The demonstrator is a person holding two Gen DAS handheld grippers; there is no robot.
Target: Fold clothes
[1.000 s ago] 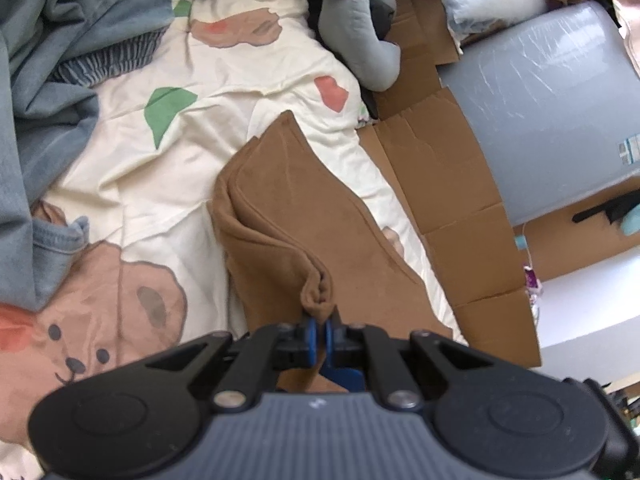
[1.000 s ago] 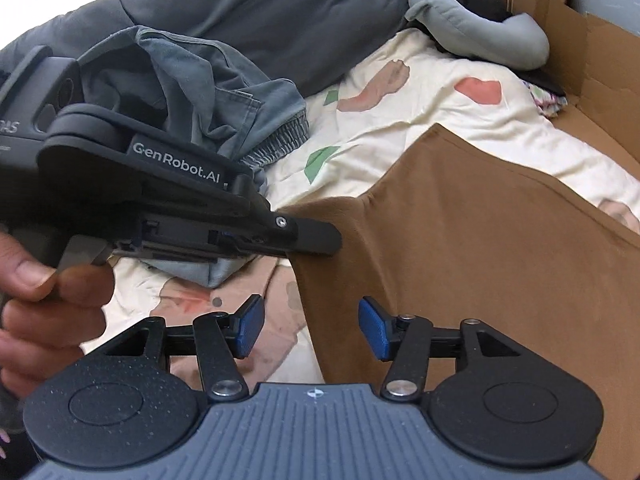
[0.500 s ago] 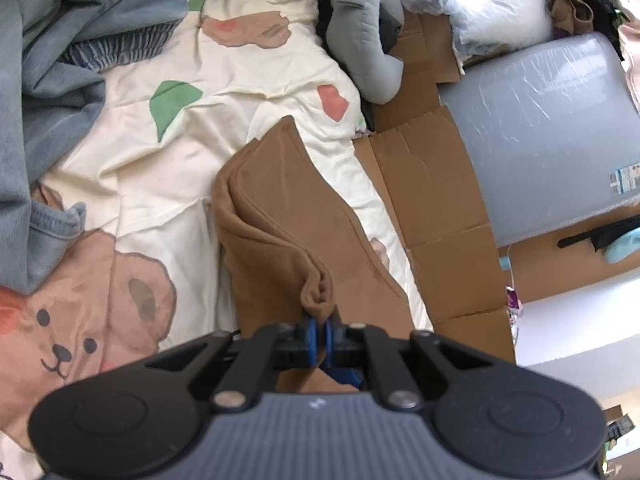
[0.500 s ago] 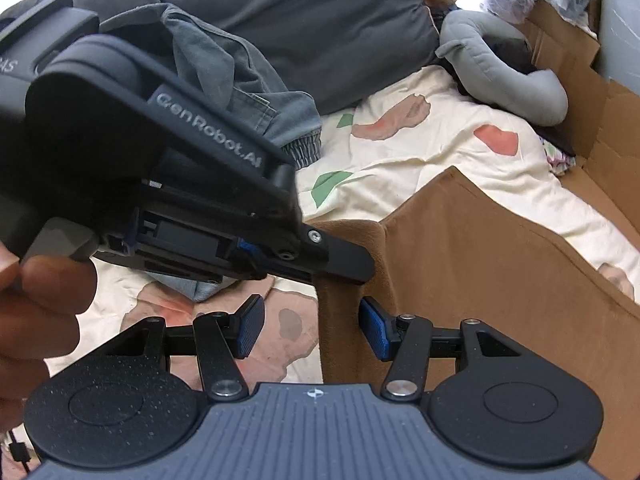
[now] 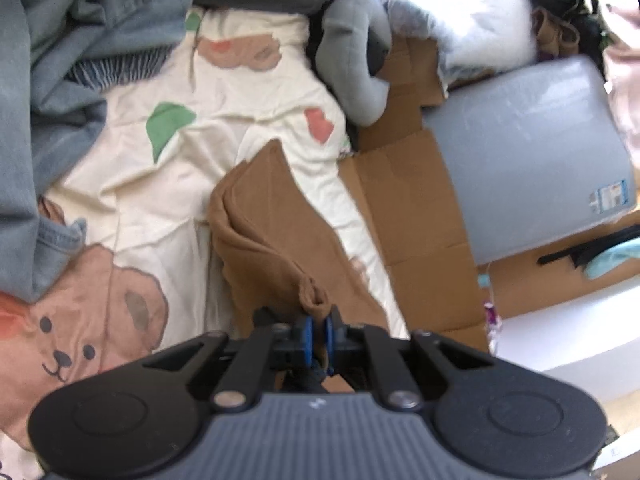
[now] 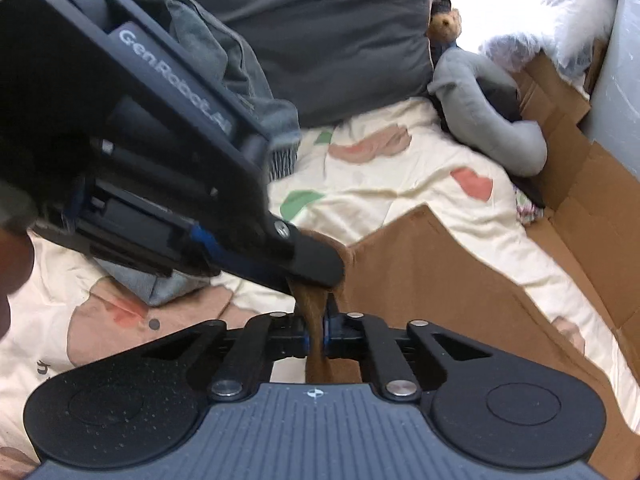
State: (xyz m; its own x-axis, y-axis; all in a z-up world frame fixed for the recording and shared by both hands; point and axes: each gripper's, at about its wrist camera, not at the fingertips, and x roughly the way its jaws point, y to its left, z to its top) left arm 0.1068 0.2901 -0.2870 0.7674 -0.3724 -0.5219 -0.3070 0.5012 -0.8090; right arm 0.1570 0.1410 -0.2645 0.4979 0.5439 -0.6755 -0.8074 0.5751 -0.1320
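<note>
Blue pads of the left tool are pressed together on a bunched corner of the soft brown fleece garment, and the right tool pinches the same brown cloth just below the left tool's black finger, so the two grips sit almost touching. From that raised corner the garment slopes down to the bed, where the rest of it lies partly doubled over on the cream bedsheet printed with bears and green leaves (its far point reaching toward a red patch in the print). A heap of blue-grey denim clothes lies on the sheet to the left, a grey plush toy at the bed's head, and flattened brown cardboard runs along the right edge beside a grey plastic-wrapped slab.
</note>
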